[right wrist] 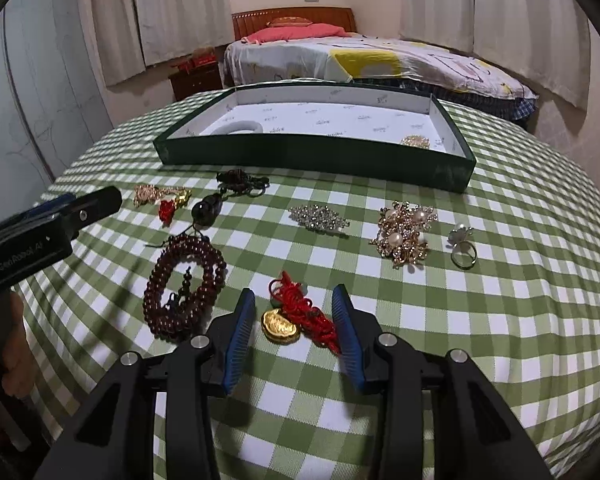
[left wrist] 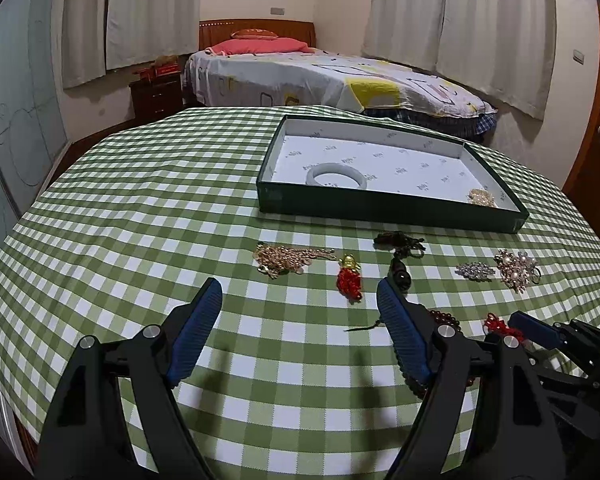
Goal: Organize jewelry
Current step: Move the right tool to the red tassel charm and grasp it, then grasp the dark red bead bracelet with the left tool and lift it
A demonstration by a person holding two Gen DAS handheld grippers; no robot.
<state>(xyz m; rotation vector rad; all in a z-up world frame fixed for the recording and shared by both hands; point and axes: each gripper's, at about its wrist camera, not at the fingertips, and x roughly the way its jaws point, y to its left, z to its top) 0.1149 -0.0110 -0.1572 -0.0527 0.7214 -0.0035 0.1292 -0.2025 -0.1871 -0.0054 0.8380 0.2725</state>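
A dark green tray (left wrist: 380, 210) (right wrist: 300, 156) with white lining holds a pale bangle (left wrist: 337, 176) (right wrist: 238, 126) and a gold brooch (left wrist: 481, 197) (right wrist: 415, 141). Loose jewelry lies on the checked cloth in front of it. My right gripper (right wrist: 294, 300) is open, its fingers on either side of a gold ingot charm with red cord (right wrist: 296, 316). My left gripper (left wrist: 300, 292) is open and empty above the cloth, near a small red and gold charm (left wrist: 349, 276). A dark red bead bracelet (right wrist: 184, 284) lies left of the right gripper.
Also on the cloth are a gold chain piece (left wrist: 288, 258) (right wrist: 156, 194), a dark cord with a black bead (left wrist: 400, 248) (right wrist: 228, 188), a silver brooch (right wrist: 319, 218) (left wrist: 475, 270), a pearl brooch (right wrist: 406, 234) (left wrist: 514, 266) and a pearl ring (right wrist: 462, 246). A bed (left wrist: 320, 76) stands behind the table.
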